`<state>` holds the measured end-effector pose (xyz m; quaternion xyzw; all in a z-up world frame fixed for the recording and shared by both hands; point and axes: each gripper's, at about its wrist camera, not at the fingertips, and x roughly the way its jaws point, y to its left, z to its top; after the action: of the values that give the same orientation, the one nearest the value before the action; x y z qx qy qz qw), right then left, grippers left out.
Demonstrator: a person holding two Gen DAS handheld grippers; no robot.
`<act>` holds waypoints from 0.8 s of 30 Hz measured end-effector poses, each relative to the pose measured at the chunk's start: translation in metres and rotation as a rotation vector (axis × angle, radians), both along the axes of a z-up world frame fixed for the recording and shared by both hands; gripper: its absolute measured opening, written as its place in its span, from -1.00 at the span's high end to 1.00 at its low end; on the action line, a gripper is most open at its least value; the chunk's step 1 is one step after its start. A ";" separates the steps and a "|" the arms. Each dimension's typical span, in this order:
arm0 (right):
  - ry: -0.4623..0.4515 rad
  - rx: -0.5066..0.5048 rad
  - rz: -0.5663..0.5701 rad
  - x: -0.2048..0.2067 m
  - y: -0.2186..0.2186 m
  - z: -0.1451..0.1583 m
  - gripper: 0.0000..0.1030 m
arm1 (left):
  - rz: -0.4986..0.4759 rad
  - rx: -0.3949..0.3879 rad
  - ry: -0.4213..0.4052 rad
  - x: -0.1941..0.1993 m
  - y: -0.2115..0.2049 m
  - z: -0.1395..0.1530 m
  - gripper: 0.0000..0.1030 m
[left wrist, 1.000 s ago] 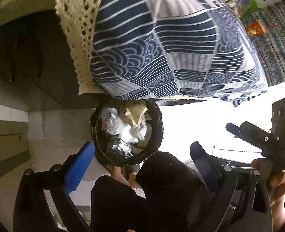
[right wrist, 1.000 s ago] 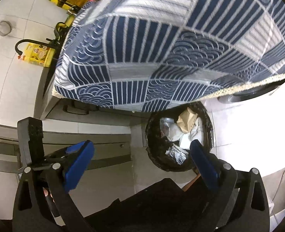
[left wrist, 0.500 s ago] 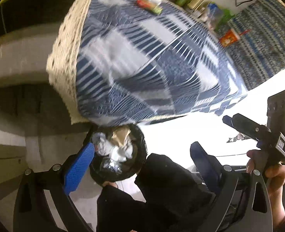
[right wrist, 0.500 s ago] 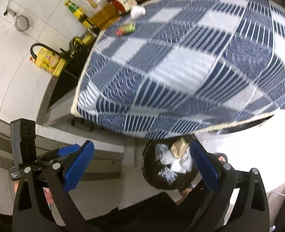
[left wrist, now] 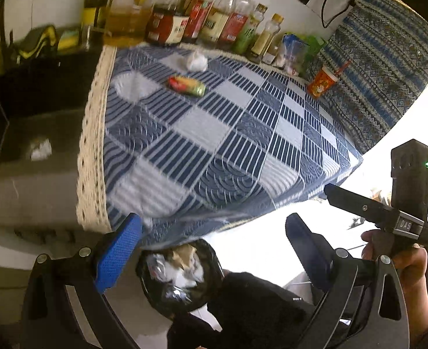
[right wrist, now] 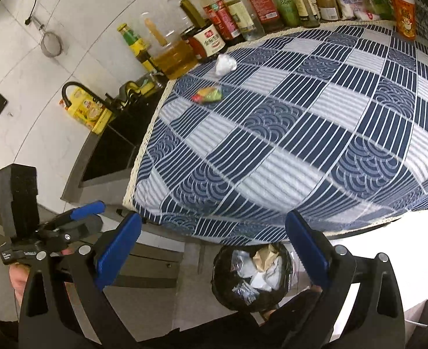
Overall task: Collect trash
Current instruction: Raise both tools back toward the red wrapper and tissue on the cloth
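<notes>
Spotting my wrapper (right wrist: 207,95) far-left on the tablecloth (right wrist: 301,133), long axis crosswise; left gripper (left wrist: 214,250) probably nearer, both grippers (right wrist: 214,250) released, empty.

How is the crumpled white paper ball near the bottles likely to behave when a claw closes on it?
The crumpled white paper ball looks loosely wadded, so it would probably squash rather than resist. It seems light for its size and could skid across the blue patterned tablecloth if nudged. Its lumpy shape makes rolling far unlikely.

Crumpled white wad (right wrist: 225,63), colourful wrapper (right wrist: 208,95), full black bin (right wrist: 253,277)
</notes>
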<state>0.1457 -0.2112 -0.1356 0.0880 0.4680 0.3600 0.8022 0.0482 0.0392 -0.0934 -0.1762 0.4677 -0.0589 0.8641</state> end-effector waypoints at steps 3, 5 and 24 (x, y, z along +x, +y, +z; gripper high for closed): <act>-0.004 0.014 0.000 0.011 -0.003 0.004 -0.91 | -0.001 0.025 -0.005 0.012 -0.001 0.007 -0.87; -0.012 0.018 0.007 0.021 -0.004 0.007 -0.91 | 0.002 0.048 -0.002 0.024 -0.002 0.010 -0.87; -0.044 0.005 0.094 0.163 0.000 0.007 -0.91 | 0.083 0.120 0.133 0.167 0.012 -0.010 -0.87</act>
<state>0.3087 -0.2112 -0.1285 0.0601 0.4531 0.4004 0.7942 0.2147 0.0515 -0.1036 -0.1471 0.5191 0.0171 0.8418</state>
